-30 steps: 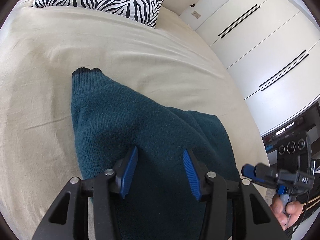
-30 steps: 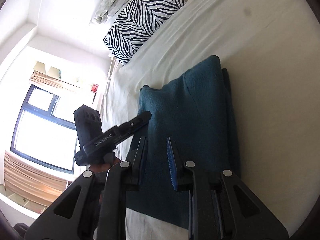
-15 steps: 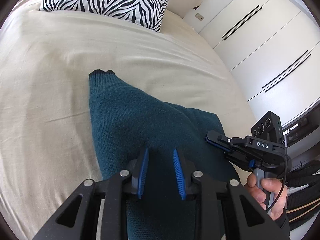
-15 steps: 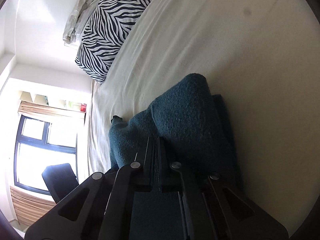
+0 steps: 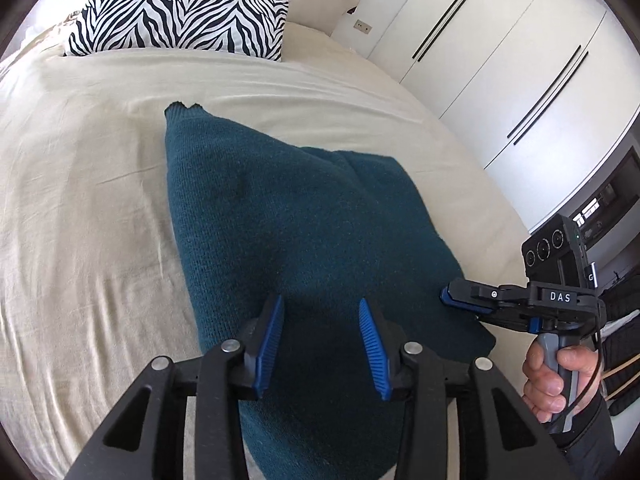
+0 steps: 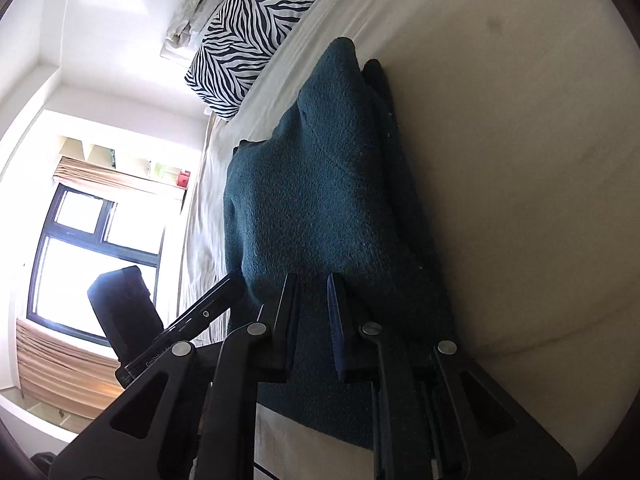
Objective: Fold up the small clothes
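Evidently a fold has just been laid; the teal sweater (image 5: 304, 232) lies doubled on the cream bed (image 5: 80, 200), its ribbed cuff pointing toward the zebra pillow (image 5: 180, 8); the left gripper (image 5: 320, 332) hovers over its near end, fingers apart and holding nothing; the right gripper (image 6: 312, 320) sits at the sweater's near edge, fingers slightly parted, apparently gripping no cloth; next, I judge, each must pinch a near corner and carry it toward the cuff.

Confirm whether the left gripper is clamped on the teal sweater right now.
No, the left gripper stands open above the teal sweater, with knit showing in the gap between its blue pads.
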### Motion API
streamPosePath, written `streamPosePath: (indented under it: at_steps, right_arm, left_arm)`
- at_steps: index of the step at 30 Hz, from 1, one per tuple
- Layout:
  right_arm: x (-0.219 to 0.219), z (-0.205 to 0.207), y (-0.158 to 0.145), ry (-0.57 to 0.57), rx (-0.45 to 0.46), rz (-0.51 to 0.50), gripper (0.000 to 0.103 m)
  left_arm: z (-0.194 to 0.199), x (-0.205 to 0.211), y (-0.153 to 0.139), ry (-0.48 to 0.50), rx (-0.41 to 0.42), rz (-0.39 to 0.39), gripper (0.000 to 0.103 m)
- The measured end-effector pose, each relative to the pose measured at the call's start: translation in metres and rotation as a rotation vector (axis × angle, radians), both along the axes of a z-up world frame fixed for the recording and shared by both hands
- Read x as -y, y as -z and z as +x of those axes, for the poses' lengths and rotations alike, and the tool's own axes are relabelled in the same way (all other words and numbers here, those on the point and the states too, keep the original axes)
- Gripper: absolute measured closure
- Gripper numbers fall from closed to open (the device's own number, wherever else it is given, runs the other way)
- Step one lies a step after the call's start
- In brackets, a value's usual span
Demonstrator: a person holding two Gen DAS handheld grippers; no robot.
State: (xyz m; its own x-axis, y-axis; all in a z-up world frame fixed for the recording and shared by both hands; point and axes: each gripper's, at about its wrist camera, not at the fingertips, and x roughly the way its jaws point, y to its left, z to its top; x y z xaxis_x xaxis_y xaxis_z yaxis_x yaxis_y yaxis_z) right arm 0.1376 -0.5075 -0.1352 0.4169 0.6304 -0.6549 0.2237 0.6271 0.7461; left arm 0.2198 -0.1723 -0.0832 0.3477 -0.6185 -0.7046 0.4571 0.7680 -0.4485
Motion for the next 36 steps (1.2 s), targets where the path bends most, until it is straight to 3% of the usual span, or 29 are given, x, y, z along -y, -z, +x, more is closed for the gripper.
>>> streamPosePath:
  at_steps: [1,2,3,4,5,8,12,16,18,19,20,26,30,36]
  right_arm:
    - [0.005,-0.003,-0.009,0.011,0.024,-0.016,0.079]
    - [0.010,-0.004,-0.017,0.028,0.044,-0.032,0.064]
    - [0.017,-0.004,-0.023,0.053,0.058,-0.050,0.041]
    - [0.023,-0.005,-0.029,0.079,0.074,-0.071,0.033]
    - [0.029,-0.004,-0.033,0.093,0.084,-0.091,0.029]
    - [0.035,0.012,-0.022,0.072,0.010,-0.102,0.029]
    - [0.037,0.033,0.006,0.051,-0.086,-0.090,0.034]
    - [0.028,0.053,0.021,-0.003,-0.114,-0.061,0.039]
    - [0.022,0.065,0.026,-0.032,-0.136,-0.062,0.051]
    - [0.018,0.072,0.030,-0.050,-0.152,-0.061,0.056]
    - [0.014,0.077,0.033,-0.067,-0.168,-0.067,0.064]
    - [-0.010,0.094,0.027,-0.110,-0.164,-0.204,0.079]
    - [-0.044,0.087,-0.008,-0.141,-0.100,-0.392,0.083]
    - [-0.117,0.069,-0.061,-0.205,-0.009,-0.461,0.083]
  left_arm:
    - [-0.004,-0.006,-0.006,-0.017,0.016,-0.023,0.053]
    - [-0.008,-0.014,-0.012,-0.040,0.037,-0.045,0.048]
    - [-0.011,-0.023,-0.016,-0.069,0.054,-0.068,0.035]
    - [-0.012,-0.032,-0.017,-0.104,0.060,-0.087,0.025]
    - [-0.008,-0.039,-0.015,-0.128,0.048,-0.100,0.022]
    - [0.011,-0.047,0.008,-0.160,-0.065,-0.091,0.021]
    - [0.029,-0.052,0.035,-0.175,-0.222,-0.139,0.022]
    - [0.041,-0.039,0.045,-0.138,-0.274,-0.144,0.022]
    - [0.048,-0.032,0.046,-0.129,-0.299,-0.151,0.025]
    - [0.051,-0.028,0.046,-0.118,-0.316,-0.146,0.035]
    - [0.051,-0.023,0.047,-0.118,-0.323,-0.110,0.038]
    - [0.055,-0.009,0.039,-0.110,-0.300,-0.022,0.054]
    - [0.039,-0.015,0.022,-0.101,-0.246,0.014,0.063]
    - [-0.002,-0.055,-0.026,-0.102,-0.140,0.047,0.064]
